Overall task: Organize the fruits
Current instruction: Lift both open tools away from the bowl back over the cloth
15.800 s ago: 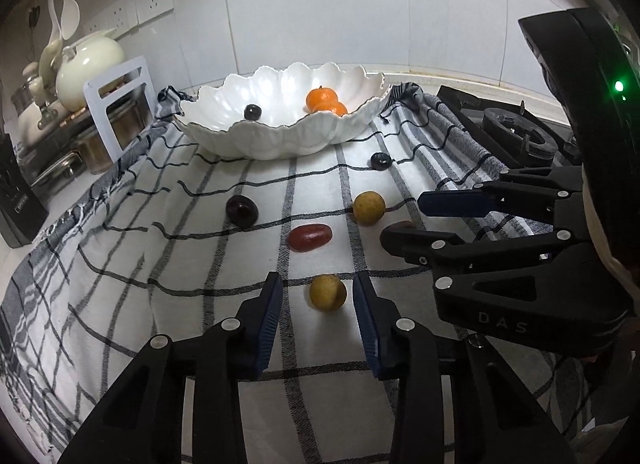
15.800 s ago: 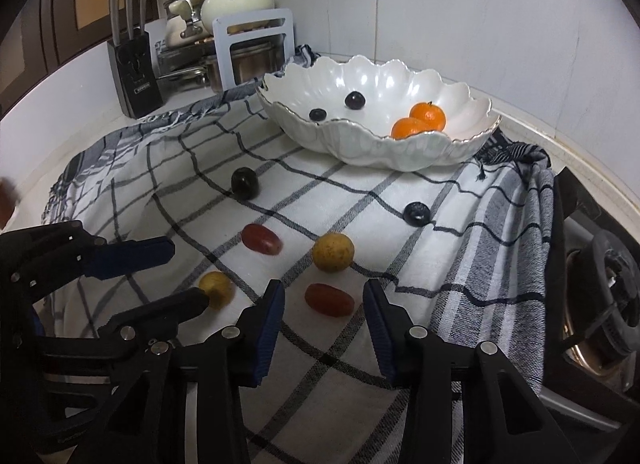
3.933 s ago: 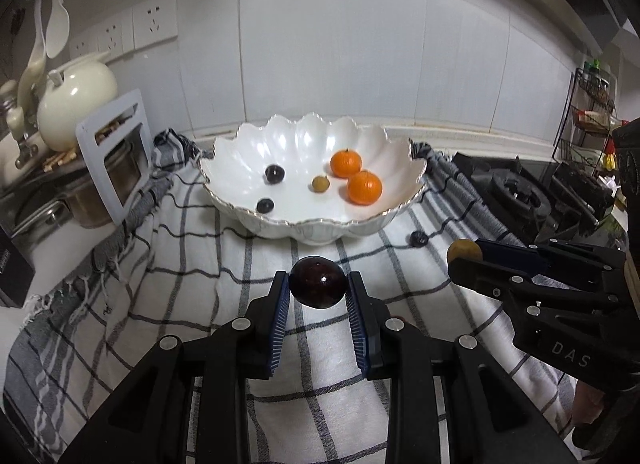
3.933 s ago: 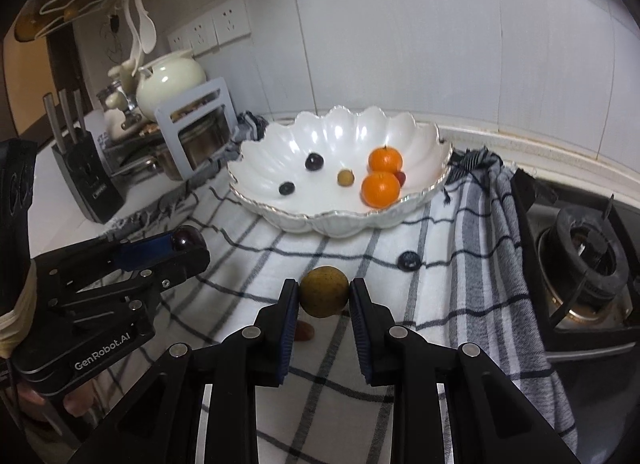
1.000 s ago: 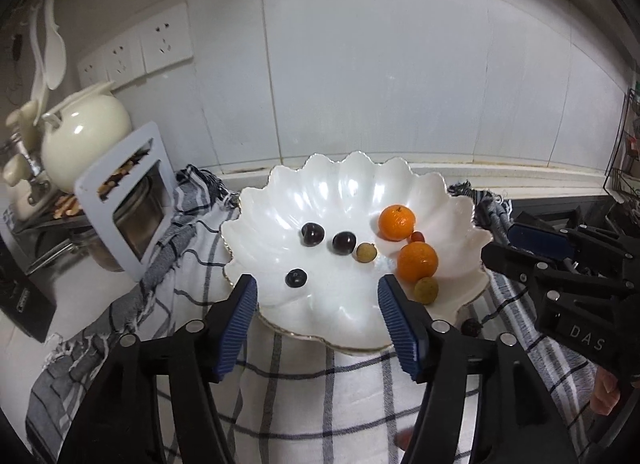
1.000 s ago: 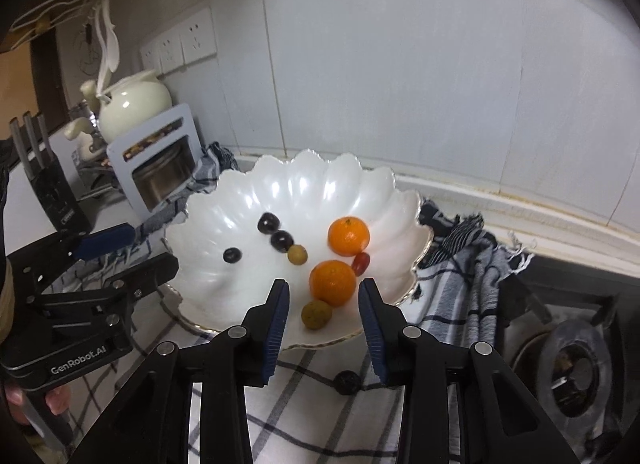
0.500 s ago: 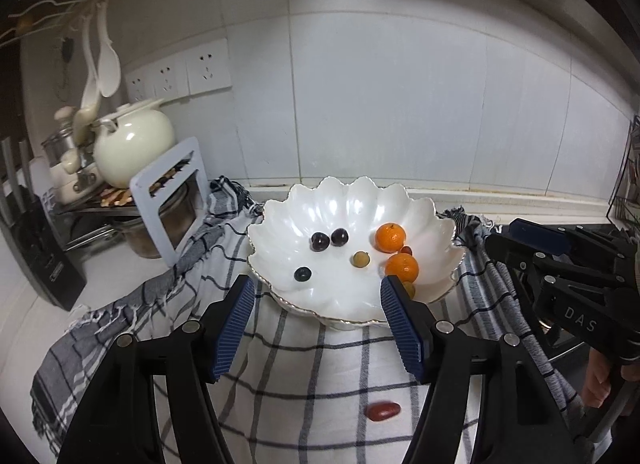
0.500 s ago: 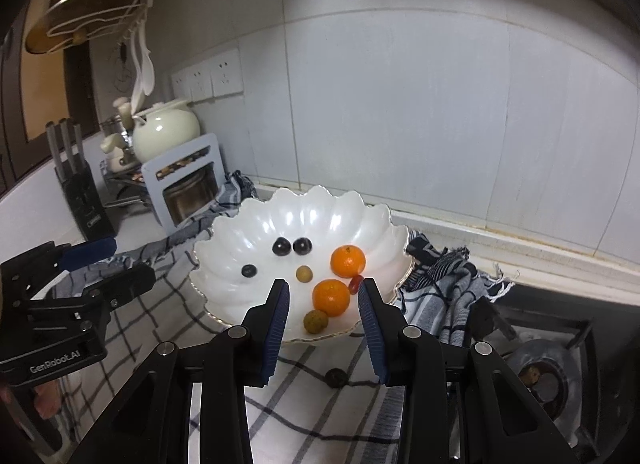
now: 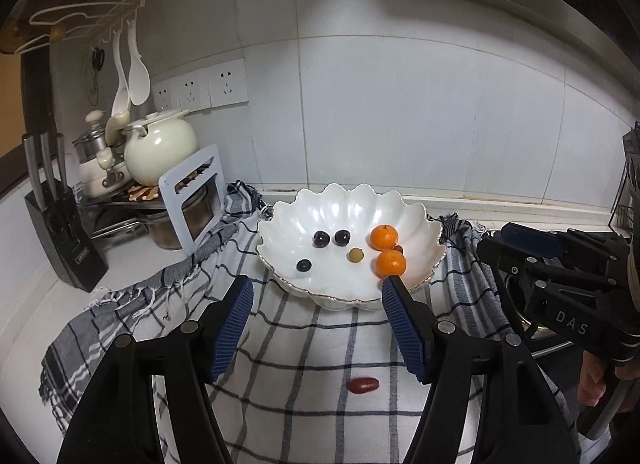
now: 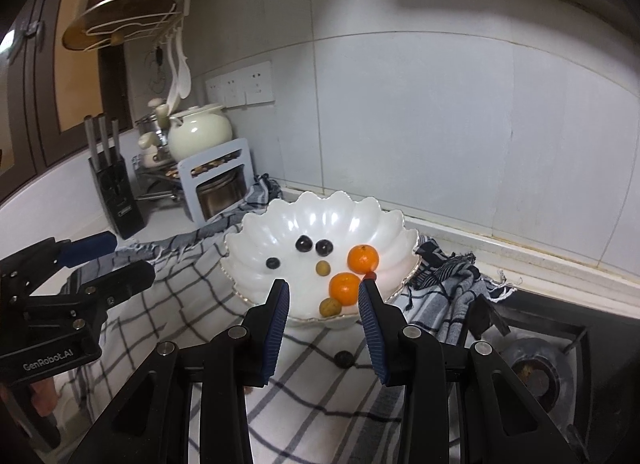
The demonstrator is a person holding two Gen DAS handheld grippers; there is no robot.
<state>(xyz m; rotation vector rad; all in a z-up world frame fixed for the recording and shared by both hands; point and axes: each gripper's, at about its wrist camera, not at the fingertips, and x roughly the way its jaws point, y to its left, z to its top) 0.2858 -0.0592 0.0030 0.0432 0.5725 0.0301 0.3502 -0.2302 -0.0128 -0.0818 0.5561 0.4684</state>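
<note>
A white scalloped bowl [image 9: 424, 225] [image 10: 256, 236] stands at the back of a checked cloth [image 9: 320, 348]. It holds two oranges [image 9: 384, 236] [image 10: 362, 258], two dark plums [image 9: 321, 239] [image 10: 304, 243], a small dark berry [image 9: 304, 265], and yellow-brown fruits [image 9: 355, 254] [image 10: 330, 307]. A red oblong fruit [image 9: 363, 385] lies on the cloth in front. A dark berry [image 10: 344, 358] lies on the cloth below the bowl. My left gripper [image 9: 318, 328] is open and empty, above the cloth. My right gripper [image 10: 323, 320] is open and empty, before the bowl.
A knife block [image 9: 64, 223], a cream teapot [image 9: 160, 151] on a rack and a white stand [image 9: 194, 199] sit at the left. A gas stove [image 10: 532, 364] is at the right. Wall sockets [image 9: 200, 87] and hanging spoons [image 9: 128, 71] are on the tiled wall.
Both grippers have drawn back and up from the bowl, which now looks smaller and farther. Both stay open and empty. The fruit placed earlier lies in the bowl.
</note>
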